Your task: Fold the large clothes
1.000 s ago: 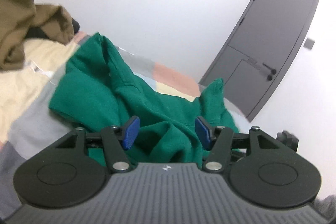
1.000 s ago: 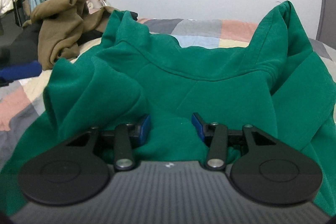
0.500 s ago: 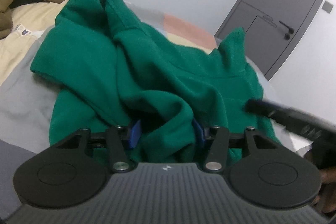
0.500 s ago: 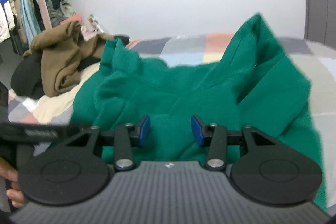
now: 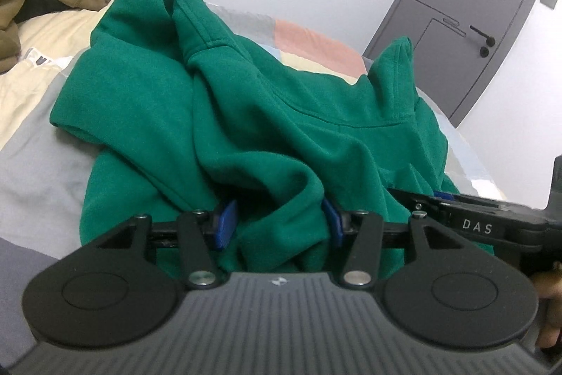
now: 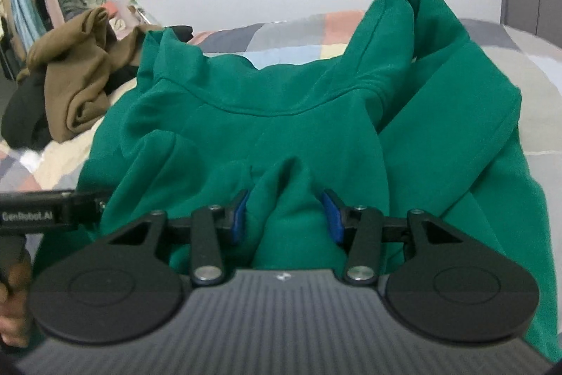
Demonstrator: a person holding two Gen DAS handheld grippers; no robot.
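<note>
Both of my grippers have come lower and closer to the green hoodie [image 5: 267, 115] than half a second ago, and a ridge of its fabric now stands between the blue pads of each one. My left gripper [image 5: 279, 222] has its jaws apart, with a bunched fold of the near hem between them; the fold seems to touch the pads, but the jaws are not pressed together on it. My right gripper [image 6: 286, 217] also has its jaws apart, and a raised pleat of the same cloth stands between them.

From the left wrist camera I see the right gripper [image 5: 467, 217] just beside my left one, at the right edge. From the right wrist camera I see the left gripper [image 6: 52, 209] at the left edge.

The hoodie lies crumpled on the patchwork bed cover [image 6: 537, 58], with two peaks of cloth standing up at the far side. Brown clothes [image 6: 73, 83] are piled beyond its left part. A grey door [image 5: 467, 23] is behind on the right.
</note>
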